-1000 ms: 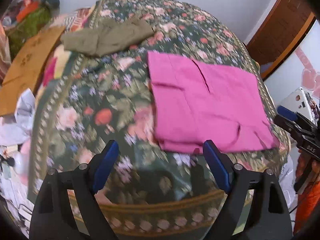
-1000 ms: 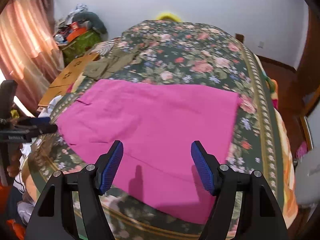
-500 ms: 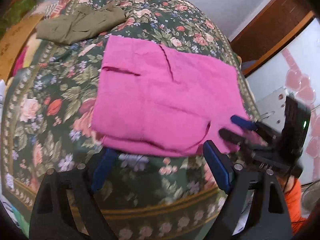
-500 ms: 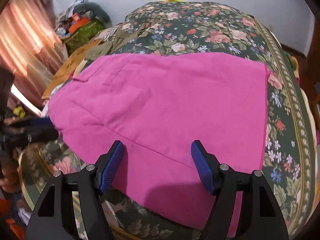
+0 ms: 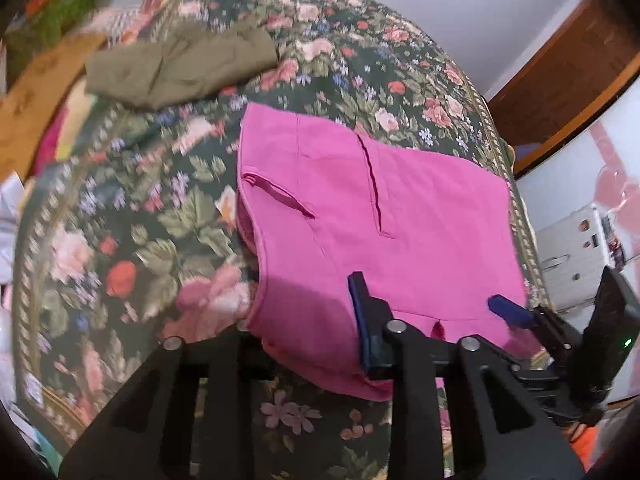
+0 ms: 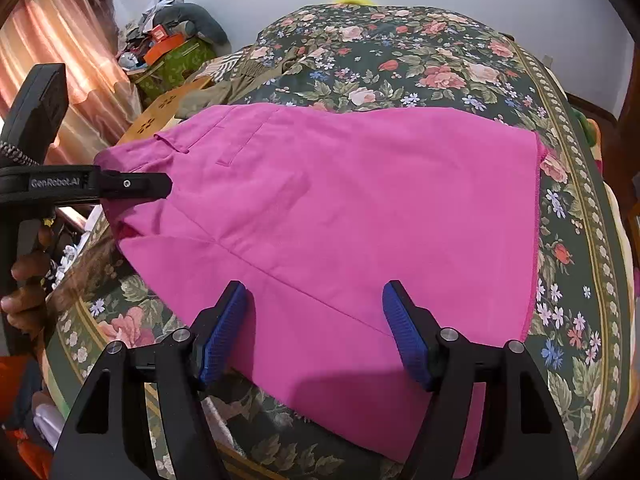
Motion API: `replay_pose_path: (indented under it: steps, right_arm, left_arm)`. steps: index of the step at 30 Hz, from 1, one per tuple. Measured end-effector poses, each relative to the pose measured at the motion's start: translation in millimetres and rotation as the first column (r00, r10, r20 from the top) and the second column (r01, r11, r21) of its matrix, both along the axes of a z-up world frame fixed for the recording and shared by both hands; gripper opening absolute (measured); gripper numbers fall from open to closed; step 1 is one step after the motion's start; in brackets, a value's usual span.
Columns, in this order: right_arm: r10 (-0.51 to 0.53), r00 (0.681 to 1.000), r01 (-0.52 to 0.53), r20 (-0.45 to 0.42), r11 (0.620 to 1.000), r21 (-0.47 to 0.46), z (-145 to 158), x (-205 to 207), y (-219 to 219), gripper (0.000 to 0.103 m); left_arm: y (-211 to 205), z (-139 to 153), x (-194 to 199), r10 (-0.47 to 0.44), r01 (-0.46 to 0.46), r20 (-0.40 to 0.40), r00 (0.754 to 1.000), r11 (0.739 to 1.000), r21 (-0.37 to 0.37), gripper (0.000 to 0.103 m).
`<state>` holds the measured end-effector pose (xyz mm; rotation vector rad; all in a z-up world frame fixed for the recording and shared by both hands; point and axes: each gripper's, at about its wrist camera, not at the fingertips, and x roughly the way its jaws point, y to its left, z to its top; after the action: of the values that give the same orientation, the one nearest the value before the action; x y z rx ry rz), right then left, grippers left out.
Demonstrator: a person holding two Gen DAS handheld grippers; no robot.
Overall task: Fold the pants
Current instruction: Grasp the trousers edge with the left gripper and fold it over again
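Observation:
Pink pants (image 5: 380,216) lie folded on the flowered bedspread (image 5: 132,216), also in the right wrist view (image 6: 340,208). My left gripper (image 5: 316,320) has its jaws narrowed around the near edge of the pants; one blue pad (image 5: 362,316) lies on top of the cloth and the other finger is hidden under it. It appears from the side in the right wrist view (image 6: 160,186), at the waist corner. My right gripper (image 6: 316,332) is open, its pads over the near pink edge, and shows in the left wrist view (image 5: 508,312) at the right corner.
Olive pants (image 5: 180,68) lie at the far left of the bed. A wooden board (image 5: 36,100) and a cluttered pile (image 6: 172,48) stand beyond the bed's left side. A white appliance (image 5: 580,248) and a wooden door (image 5: 568,80) are to the right.
My left gripper moved forward and narrowed onto the near edge of the pink pants. The right gripper moved closer over the cloth and stayed open.

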<state>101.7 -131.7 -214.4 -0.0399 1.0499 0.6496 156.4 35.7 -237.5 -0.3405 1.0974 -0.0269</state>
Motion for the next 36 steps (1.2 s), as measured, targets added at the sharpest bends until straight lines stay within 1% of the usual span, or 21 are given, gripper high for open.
replay_pose_path:
  steps: [1,2,4,6,8,9,12,13,17,20,23,26,27,31,32,34,36]
  right_arm:
    - [-0.006,1.000,0.006,-0.009,1.000,0.005,1.2,-0.2,-0.1,0.067]
    - [-0.011,1.000,0.012,-0.019,1.000,0.012,2.5,-0.2,-0.1,0.067]
    - [-0.013,0.999,0.014,-0.033,1.000,0.025,5.4,-1.0,1.5,0.067]
    - [-0.002,0.999,0.004,-0.039,0.999,0.038,6.7,-3.3,4.1,0.067]
    - [0.009,0.999,-0.006,-0.049,0.999,0.047,6.1,-5.5,6.5,0.067]
    - [0.015,0.999,-0.012,-0.045,0.999,0.046,5.8,-7.0,8.1,0.067]
    - [0.021,0.999,-0.019,-0.044,0.999,0.045,4.6,-9.3,12.3,0.067]
    - [0.021,0.999,-0.019,-0.043,0.999,0.045,4.8,-10.1,13.4,0.067]
    - [0.011,0.999,-0.009,-0.038,1.000,0.030,5.0,-12.9,13.4,0.067]
    - [-0.005,0.999,0.007,-0.048,0.999,0.043,5.8,-15.4,5.3,0.067]
    - [-0.030,0.997,0.037,-0.073,0.995,0.089,7.0,-18.1,-5.9,0.067]
    - [-0.050,0.997,0.054,-0.057,0.996,0.078,8.2,-21.3,-11.4,0.067]
    - [-0.055,0.997,0.059,-0.056,0.995,0.081,8.7,-21.8,-13.9,0.067]
    - [-0.080,0.995,0.084,-0.051,0.993,0.087,10.9,-22.3,-24.6,0.067]
    - [-0.087,0.995,0.091,-0.046,0.992,0.092,12.4,-22.7,-28.4,0.067]
    - [-0.098,0.994,0.102,-0.041,0.990,0.101,14.8,-23.1,-33.8,0.067]
    - [-0.113,0.993,0.115,-0.030,0.988,0.101,17.8,-23.6,-39.1,0.067]
  left_arm:
    - [2.1,3.0,-1.7,0.008,-0.008,0.016,1.000,1.000,0.007,0.023]
    - [5.3,7.6,-3.9,0.023,-0.024,0.035,0.999,0.999,0.035,0.022]
    - [11.4,17.1,-8.5,0.054,-0.063,0.073,0.996,0.990,0.125,0.020]
    - [20.1,27.5,-17.2,0.078,-0.101,0.112,0.991,0.970,0.222,0.020]
    - [24.9,34.5,-24.9,0.082,-0.119,0.135,0.987,0.949,0.292,0.020]
    - [25.9,38.0,-30.3,0.078,-0.126,0.148,0.986,0.927,0.354,0.020]
    - [18.8,46.1,-40.9,0.033,-0.117,0.179,0.983,0.867,0.484,0.020]
    - [13.6,50.0,-42.9,0.009,-0.106,0.190,0.982,0.855,0.508,0.020]
    - [-10.7,70.2,-46.5,-0.080,-0.076,0.251,0.965,0.830,0.553,0.020]
    - [-37.3,83.4,-41.0,-0.157,-0.030,0.282,0.946,0.827,0.561,0.020]
    - [-60.6,94.0,-32.2,-0.223,0.039,0.297,0.928,0.853,0.520,0.020]
    - [-77.1,97.1,-24.5,-0.264,0.102,0.289,0.920,0.874,0.474,0.020]
    - [-84.7,97.1,-21.7,-0.287,0.138,0.281,0.916,0.881,0.453,0.020]
    - [-106.3,91.8,-13.2,-0.346,0.233,0.239,0.907,0.887,0.398,0.020]
    - [-109.4,88.7,-10.5,-0.355,0.255,0.225,0.907,0.891,0.377,0.020]
    - [-113.6,79.9,-5.4,-0.366,0.299,0.186,0.912,0.903,0.310,0.019]
    - [-118.2,67.5,1.1,-0.369,0.325,0.146,0.918,0.909,0.261,0.019]
